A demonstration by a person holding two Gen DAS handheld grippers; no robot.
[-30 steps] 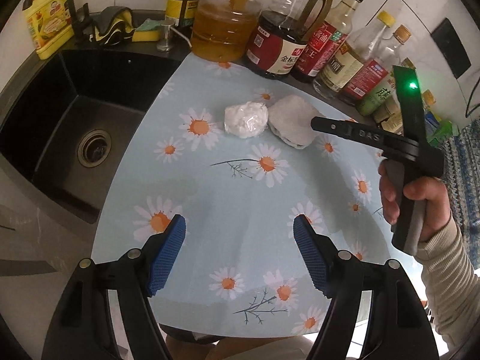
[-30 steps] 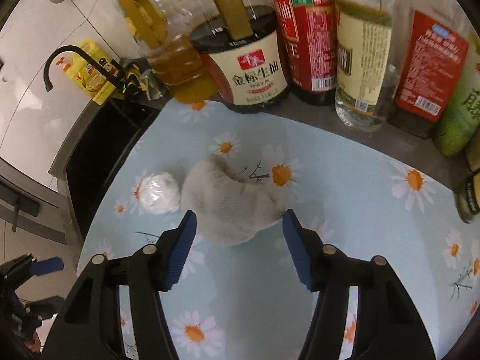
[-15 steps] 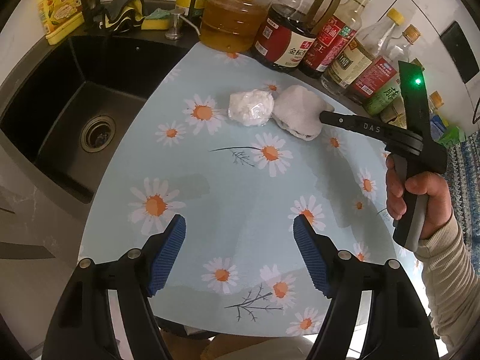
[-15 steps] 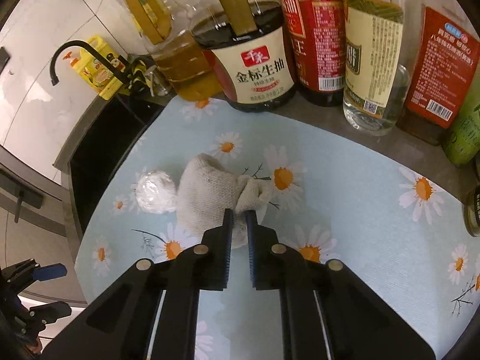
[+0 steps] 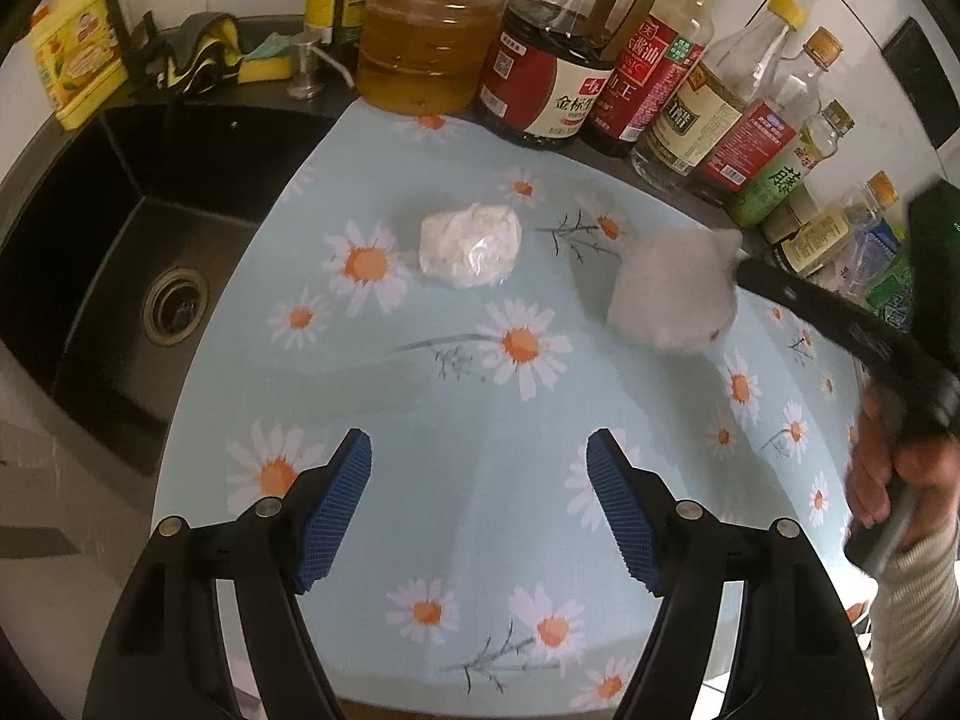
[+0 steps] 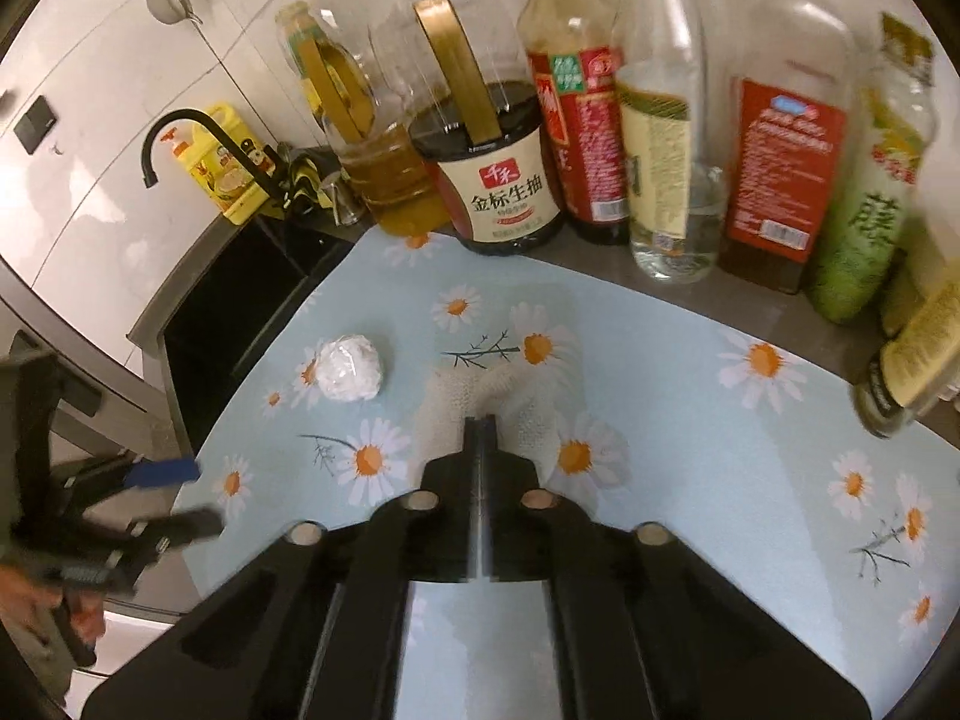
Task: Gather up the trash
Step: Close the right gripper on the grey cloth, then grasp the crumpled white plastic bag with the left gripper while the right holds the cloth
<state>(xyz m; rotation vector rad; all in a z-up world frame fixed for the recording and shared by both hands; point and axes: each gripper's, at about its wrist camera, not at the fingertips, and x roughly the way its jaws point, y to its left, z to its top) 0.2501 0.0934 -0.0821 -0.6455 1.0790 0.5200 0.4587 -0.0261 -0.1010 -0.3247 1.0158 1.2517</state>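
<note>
R gripper (image 6: 480,420) is clamping the crumpled paper towel (image 6: 528,414), jaws nearly fully closed on it. L gripper (image 5: 480,498) is hovering wide open, holding nothing, over the daisy mat (image 5: 420,396); plastic-wrapped wad (image 5: 470,244) is lying apart.

You see a black sink (image 5: 120,228) left of the daisy-print table (image 5: 480,420), a yellow sponge (image 5: 264,63) behind it, and a soy sauce jug (image 6: 501,180) among bottles along the wall.

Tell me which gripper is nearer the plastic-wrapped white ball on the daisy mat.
Right. The right gripper, shut on the crumpled paper towel, sits just beside the plastic-wrapped ball. The left gripper hangs open further back, near the mat's front edge.
</note>
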